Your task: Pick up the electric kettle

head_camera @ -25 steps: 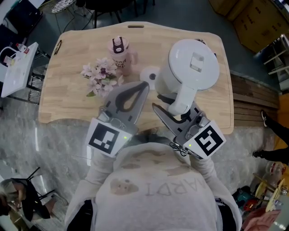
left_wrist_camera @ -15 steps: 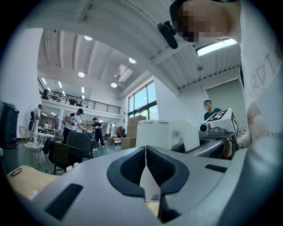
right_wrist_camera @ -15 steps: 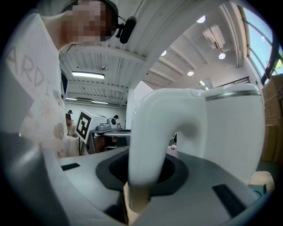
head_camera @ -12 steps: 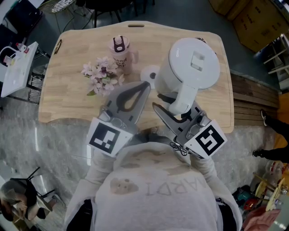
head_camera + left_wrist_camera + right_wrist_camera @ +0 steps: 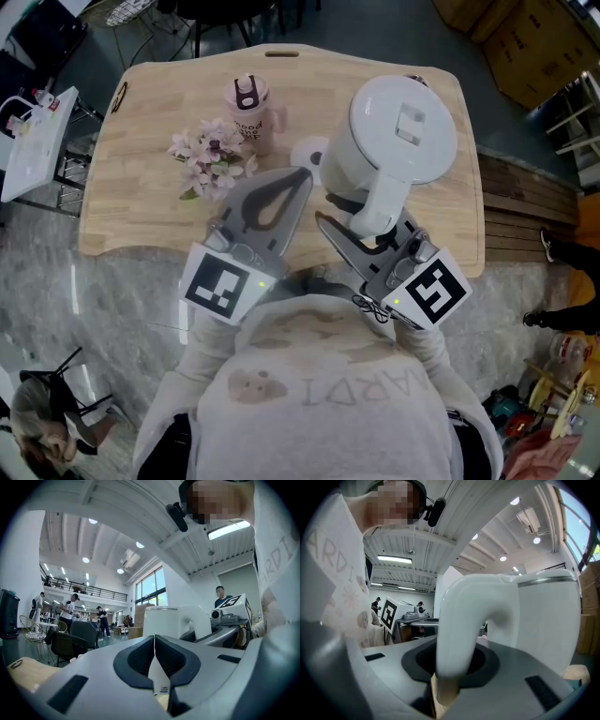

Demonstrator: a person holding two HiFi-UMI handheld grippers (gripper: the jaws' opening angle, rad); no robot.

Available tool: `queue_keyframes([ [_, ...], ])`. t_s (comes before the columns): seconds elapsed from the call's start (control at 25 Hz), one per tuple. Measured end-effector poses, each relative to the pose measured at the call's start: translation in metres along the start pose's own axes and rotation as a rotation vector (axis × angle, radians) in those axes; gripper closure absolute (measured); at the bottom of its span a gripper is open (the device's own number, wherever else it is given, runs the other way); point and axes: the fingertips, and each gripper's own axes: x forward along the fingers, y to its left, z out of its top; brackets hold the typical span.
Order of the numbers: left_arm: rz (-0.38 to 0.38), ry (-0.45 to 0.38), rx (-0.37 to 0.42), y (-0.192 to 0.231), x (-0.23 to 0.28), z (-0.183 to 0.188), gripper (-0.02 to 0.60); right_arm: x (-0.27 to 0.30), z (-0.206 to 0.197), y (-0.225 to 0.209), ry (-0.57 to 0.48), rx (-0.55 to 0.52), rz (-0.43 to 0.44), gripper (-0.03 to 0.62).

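At the right of the surface [image 5: 141, 220], the kettle [image 5: 398, 136] is held by its handle [image 5: 457, 620] in the right gripper [image 5: 370, 225], whose jaws are partly closed and clamped on it. I cannot tell whether it has cleared the surface. The left gripper [image 5: 298, 180] is closed on nothing, just beside the kettle. The grip takes the handle alone, with the whole body beyond the pads, so the kettle may pivot, droop or slip. A swing left could knock the bottle [image 5: 249, 112] or flowers [image 5: 211, 159].
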Motion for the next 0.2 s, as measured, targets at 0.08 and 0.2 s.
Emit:
queue_keyframes([
  [0.08, -0.001, 0.0, 0.001, 0.0002, 0.0002, 0.001, 0.567, 0.0002, 0.0012, -0.0002, 0.001, -0.004, 0.0, 0.503],
  [0.2, -0.002, 0.001, 0.002, 0.0007, 0.0003, 0.0029, 0.566, 0.0007, 0.0032, -0.001, 0.004, -0.01, -0.002, 0.503],
])
